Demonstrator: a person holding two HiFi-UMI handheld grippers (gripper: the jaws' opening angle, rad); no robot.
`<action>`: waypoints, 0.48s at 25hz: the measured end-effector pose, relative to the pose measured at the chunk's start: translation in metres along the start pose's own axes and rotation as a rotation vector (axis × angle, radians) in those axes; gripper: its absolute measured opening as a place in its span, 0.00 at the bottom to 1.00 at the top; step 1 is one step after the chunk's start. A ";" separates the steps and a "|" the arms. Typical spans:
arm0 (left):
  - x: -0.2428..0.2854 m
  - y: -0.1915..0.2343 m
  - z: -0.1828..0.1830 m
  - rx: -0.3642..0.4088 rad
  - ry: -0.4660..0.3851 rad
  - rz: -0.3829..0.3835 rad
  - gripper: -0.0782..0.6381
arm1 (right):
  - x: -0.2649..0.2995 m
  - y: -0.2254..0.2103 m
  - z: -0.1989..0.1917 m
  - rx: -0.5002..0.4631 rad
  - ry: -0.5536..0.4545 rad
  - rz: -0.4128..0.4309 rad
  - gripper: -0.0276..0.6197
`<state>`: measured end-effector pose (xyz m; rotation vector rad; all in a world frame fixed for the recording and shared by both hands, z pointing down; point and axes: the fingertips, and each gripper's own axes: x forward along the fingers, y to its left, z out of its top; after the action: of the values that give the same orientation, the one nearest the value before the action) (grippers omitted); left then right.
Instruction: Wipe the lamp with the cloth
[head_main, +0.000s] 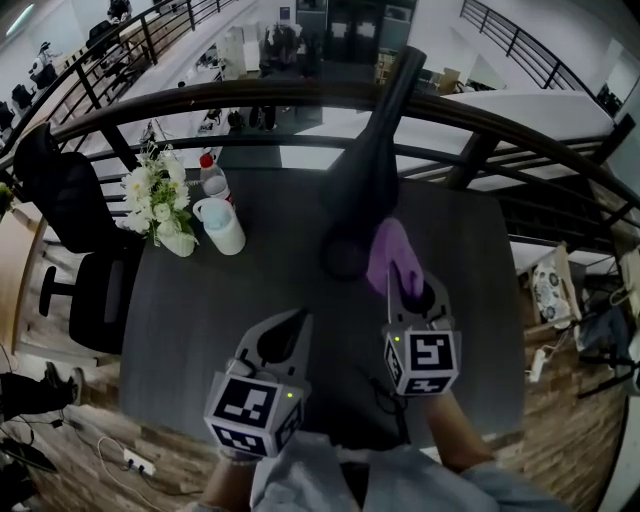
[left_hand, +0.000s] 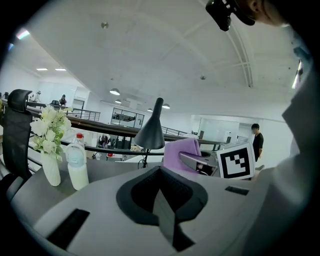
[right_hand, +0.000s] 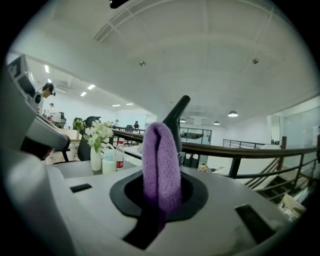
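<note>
Right gripper view puts the fingers of the right gripper (head_main: 403, 275) clamped on a folded purple cloth (right_hand: 161, 160), which stands up out of them in a soft loop. From the head view, that loop sits just beside the wide lower rim of the black lamp (head_main: 368, 175), on its right side. I cannot tell whether it is touching yet.

The left gripper (head_main: 298, 320) has its fingers pressed together on nothing and hangs over the dark tabletop (head_main: 200, 320), a little short of the lamp and not steadying it.

My worry is the lamp itself. In the left gripper view its cone shade rides on a thin stem, so a firm sideways wipe with nothing bracing it could rock or tip it towards the railing behind. The floppy loop could also drag on the shade and pull out of the grip.

The flower vase (head_main: 160, 215), cup (head_main: 222, 228) and bottle (head_main: 212, 176) stand well apart to the left, probably out of harm's way.
</note>
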<state>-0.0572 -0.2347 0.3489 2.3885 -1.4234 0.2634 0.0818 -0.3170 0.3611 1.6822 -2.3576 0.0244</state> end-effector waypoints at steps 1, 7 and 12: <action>-0.002 -0.002 0.000 0.003 0.000 0.000 0.13 | -0.006 0.002 -0.006 0.006 0.014 0.005 0.12; -0.011 -0.012 -0.008 0.015 0.016 -0.006 0.13 | -0.037 0.025 -0.030 0.008 0.086 0.085 0.12; -0.021 -0.021 -0.014 0.036 0.027 -0.013 0.13 | -0.063 0.039 -0.041 0.018 0.122 0.106 0.12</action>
<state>-0.0485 -0.2029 0.3505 2.4132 -1.4021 0.3188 0.0723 -0.2385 0.3932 1.5165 -2.3587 0.1631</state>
